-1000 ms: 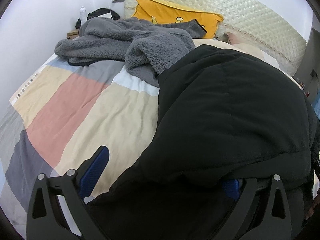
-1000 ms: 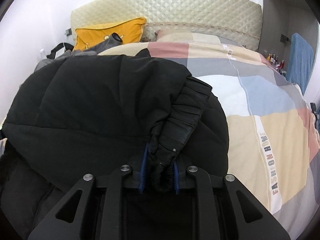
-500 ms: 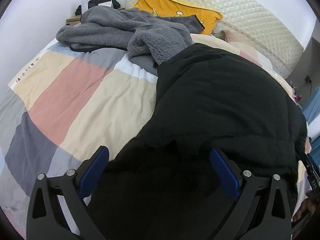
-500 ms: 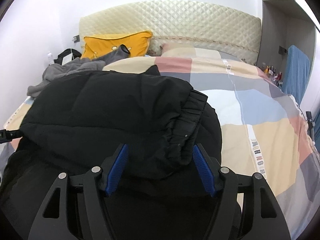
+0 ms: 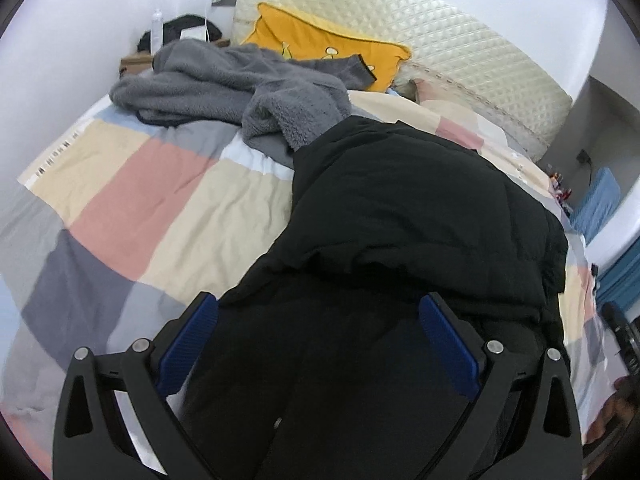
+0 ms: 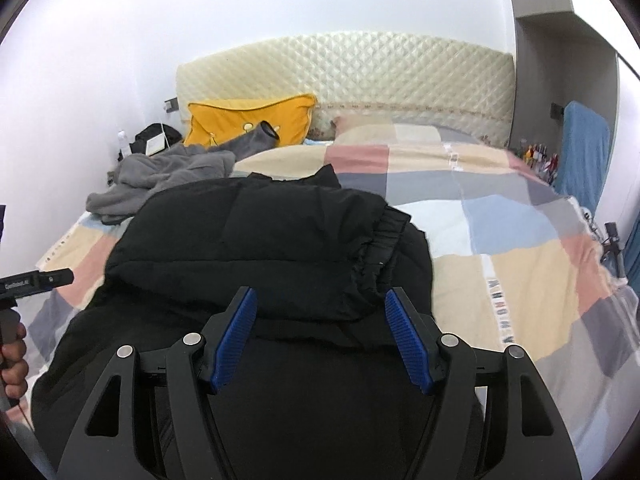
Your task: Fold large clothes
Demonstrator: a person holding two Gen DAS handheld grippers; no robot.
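A black puffer jacket (image 5: 408, 216) lies on the bed with its upper part folded over the lower part; it also shows in the right wrist view (image 6: 272, 240), with an elastic cuff (image 6: 384, 236) at the fold's right edge. My left gripper (image 5: 316, 312) is open and empty, its blue pads apart above the jacket's near part. My right gripper (image 6: 320, 304) is open and empty, above the jacket just short of the folded edge. The left gripper's handle and the hand holding it (image 6: 16, 320) show at the right wrist view's left edge.
A grey fleece garment (image 5: 240, 84) lies crumpled at the bed's far left, partly on a yellow pillow (image 5: 320, 48). A colour-block duvet (image 5: 132, 200) covers the bed below a quilted cream headboard (image 6: 360, 72). A nightstand with a bottle (image 5: 156, 28) is far left; a blue towel (image 6: 580, 148) hangs at right.
My right gripper let go of the jacket cuff, opened and drew back. My left gripper, which had the jacket over its right finger, has come free. Both have pulled back and risen a little.
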